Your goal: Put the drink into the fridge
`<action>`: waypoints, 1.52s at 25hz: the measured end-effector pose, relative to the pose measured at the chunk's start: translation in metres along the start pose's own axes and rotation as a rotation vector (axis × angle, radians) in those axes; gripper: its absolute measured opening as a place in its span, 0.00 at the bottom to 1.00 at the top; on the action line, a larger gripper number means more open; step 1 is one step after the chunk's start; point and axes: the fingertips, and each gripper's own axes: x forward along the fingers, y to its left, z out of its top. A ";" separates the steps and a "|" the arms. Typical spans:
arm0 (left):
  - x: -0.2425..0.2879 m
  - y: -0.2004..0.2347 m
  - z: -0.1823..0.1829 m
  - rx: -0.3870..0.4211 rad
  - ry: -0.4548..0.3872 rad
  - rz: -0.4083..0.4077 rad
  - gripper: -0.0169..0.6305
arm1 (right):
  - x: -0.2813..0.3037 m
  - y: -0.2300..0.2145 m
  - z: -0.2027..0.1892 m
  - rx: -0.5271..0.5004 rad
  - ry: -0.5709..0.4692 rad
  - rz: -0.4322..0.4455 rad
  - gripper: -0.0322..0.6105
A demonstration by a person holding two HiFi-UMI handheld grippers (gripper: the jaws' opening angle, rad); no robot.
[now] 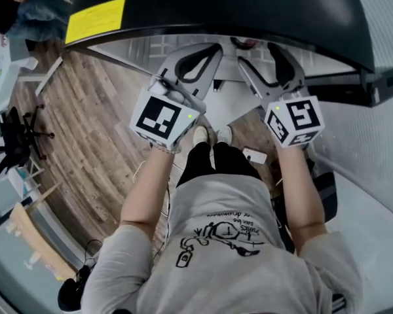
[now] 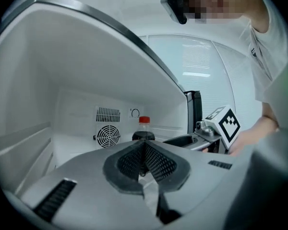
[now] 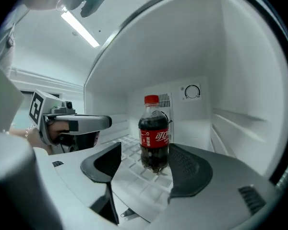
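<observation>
The person's forearms (image 1: 147, 188) reach forward and hold both tools inside the open fridge (image 3: 240, 80). The left gripper (image 2: 144, 146) has its jaws pressed together with nothing between them; it sits to the left of the working area and plays no part in supporting the load. The right gripper (image 3: 145, 152) has its jaws spread wide. The drink (image 3: 154, 138), a dark cola with a red cap and red label, stands upright on the white grid shelf (image 3: 132, 178), in the gap at the jaw tips. It sits closer to the right-hand pad than to the left; whether that pad touches it cannot be determined. The placement appears complete, with only withdrawal and door closure left. Behind the drink, the rear wall carries a fan grille (image 2: 108, 136) and a dial (image 3: 192, 92). Hazards from this position: a withdrawal that is not straight back along the jaw axis could drag the nearer pad against the drink and tip it, since it is tall, narrow and stands on a ribbed surface. Closing the jaws before they clear the drink would grip it again or push it sideways. The left gripper lies close alongside, so a sideways swing of either tool could cause a collision between them or knock the drink.
</observation>
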 end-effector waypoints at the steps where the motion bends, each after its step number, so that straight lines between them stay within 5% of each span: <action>1: -0.003 -0.003 0.001 -0.006 0.002 -0.001 0.03 | -0.006 0.004 0.001 -0.004 -0.001 0.006 0.53; 6: -0.019 -0.021 0.014 -0.024 0.001 -0.008 0.03 | -0.037 0.024 0.018 -0.020 -0.030 0.031 0.31; 12: -0.040 -0.045 0.036 -0.039 -0.015 -0.014 0.03 | -0.065 0.058 0.050 -0.033 -0.062 0.114 0.19; 38: -0.098 -0.088 0.108 -0.072 -0.072 0.002 0.03 | -0.101 0.145 0.139 -0.088 -0.128 0.334 0.12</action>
